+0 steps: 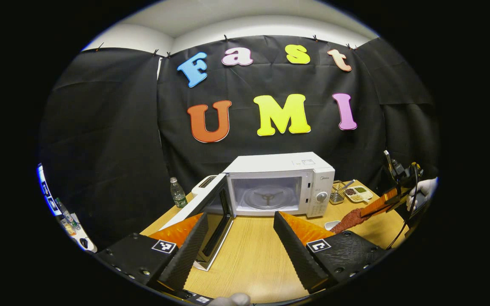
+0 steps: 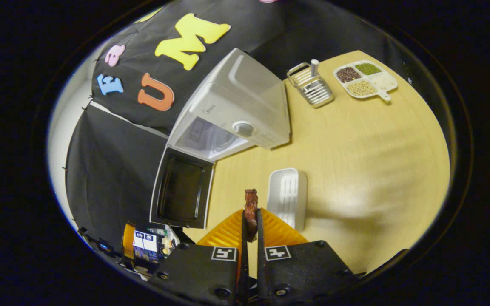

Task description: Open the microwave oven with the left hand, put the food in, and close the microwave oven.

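Microwave (image 1: 281, 185) door (image 1: 211, 212) is swung open, cavity empty. Left gripper (image 1: 238, 242) hangs before it, fingers spread wide, holding nothing. Right gripper (image 2: 250, 225) has its fingers pinched on the food (image 2: 251, 204), a reddish-brown strip, raised above the tabletop (image 2: 355, 148) beside a white tray (image 2: 287, 199), short of the cavity. Strip looks light and floppy, probably greasy; free end may sag, so the end grip should stay firm. Door looks light; push its outer edge to close.

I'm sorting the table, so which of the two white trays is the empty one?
The plain ribbed white tray just ahead of the right gripper is empty; the compartment tray near the far edge holds beans and grains.
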`<state>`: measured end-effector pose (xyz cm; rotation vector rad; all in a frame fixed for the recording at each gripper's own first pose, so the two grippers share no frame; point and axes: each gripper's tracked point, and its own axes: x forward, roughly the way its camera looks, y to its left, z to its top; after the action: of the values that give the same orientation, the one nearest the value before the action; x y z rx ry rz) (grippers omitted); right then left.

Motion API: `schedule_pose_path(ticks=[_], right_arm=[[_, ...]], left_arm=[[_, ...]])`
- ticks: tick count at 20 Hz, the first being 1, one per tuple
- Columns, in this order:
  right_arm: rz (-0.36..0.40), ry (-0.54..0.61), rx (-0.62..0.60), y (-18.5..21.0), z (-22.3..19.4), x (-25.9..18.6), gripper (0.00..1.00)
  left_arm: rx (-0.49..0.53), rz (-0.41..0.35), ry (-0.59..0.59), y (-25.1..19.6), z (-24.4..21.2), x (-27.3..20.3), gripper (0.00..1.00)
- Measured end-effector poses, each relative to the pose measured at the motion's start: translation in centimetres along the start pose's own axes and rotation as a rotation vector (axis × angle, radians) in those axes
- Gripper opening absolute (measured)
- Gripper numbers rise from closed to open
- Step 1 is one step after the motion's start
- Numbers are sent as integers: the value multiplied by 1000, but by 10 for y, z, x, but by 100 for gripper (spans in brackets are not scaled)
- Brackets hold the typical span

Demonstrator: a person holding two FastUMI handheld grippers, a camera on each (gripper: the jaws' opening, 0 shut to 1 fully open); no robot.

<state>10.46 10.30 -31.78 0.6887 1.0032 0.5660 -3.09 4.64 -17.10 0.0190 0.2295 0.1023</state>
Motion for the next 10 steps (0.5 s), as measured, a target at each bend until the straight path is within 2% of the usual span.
schedule_pose_path(ticks=[4,10], right_arm=[[81,-172,87,70,2,29,11],[108,-492,223,124,18,116,11]], left_arm=[[20,-62,7,19,-3,-4,95],[40,-121,-18,55,-3,-17,95]])
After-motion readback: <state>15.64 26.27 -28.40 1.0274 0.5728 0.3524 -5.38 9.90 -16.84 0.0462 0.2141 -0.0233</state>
